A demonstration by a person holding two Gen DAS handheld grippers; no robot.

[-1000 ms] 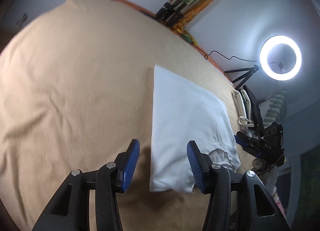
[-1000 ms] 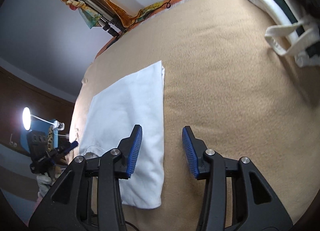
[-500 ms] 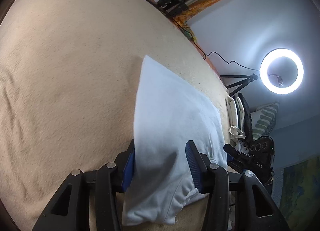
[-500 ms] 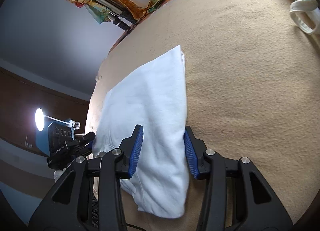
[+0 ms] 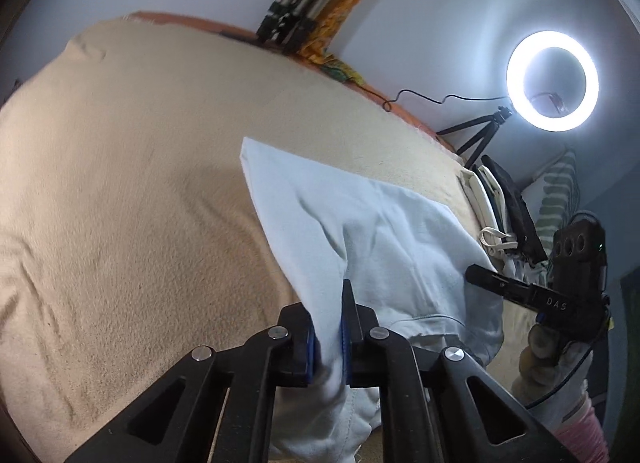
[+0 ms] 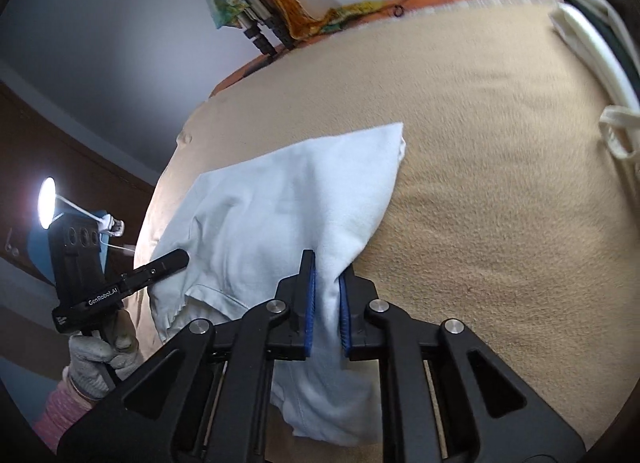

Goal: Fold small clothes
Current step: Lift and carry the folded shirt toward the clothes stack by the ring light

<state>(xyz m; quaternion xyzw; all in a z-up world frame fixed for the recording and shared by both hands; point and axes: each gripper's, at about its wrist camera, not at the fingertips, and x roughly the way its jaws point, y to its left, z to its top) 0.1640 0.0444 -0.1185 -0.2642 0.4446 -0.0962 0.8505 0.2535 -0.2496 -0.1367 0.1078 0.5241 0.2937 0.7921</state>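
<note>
A folded white garment [image 5: 380, 239] lies on a tan blanket [image 5: 120, 191]. My left gripper [image 5: 328, 327] is shut on the garment's near left edge and lifts it off the blanket. My right gripper [image 6: 326, 303] is shut on the near right edge of the same garment [image 6: 280, 207] and lifts it too. The far end of the garment still rests on the blanket [image 6: 500, 183]. Each gripper shows in the other's view: the right one [image 5: 532, 295] and the left one [image 6: 120, 283], both pinching the cloth.
A pile of white and dark bags [image 5: 496, 207] lies at the blanket's right edge, also in the right wrist view [image 6: 600, 75]. A ring light on a tripod [image 5: 552, 81] stands behind it. Folded tripods and coloured cloth [image 5: 304, 11] lean on the far wall.
Both grippers moved over the garment's near edges while open, then shut on them and lifted the near end off the blanket.
</note>
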